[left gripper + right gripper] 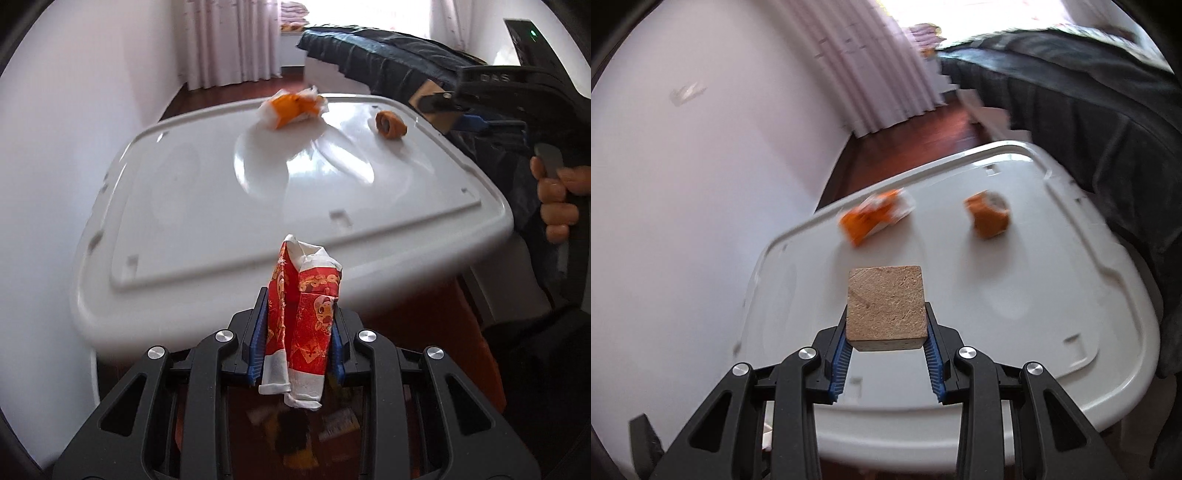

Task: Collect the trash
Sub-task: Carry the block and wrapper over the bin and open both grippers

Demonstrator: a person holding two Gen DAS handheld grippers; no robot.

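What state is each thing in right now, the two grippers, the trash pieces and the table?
left gripper: shut on the red wrapper.
right gripper: shut on the wooden block.
orange-white wrapper: crumpled, lying on the table.
orange roll: lying on the table, apart from the wrapper.
white table: upright, glossy.

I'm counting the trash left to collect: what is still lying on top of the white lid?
Two pieces lie on the white lid: a crumpled orange-and-white wrapper near the far edge, and an orange-brown scrap to its right. What lies under the lid is covered.
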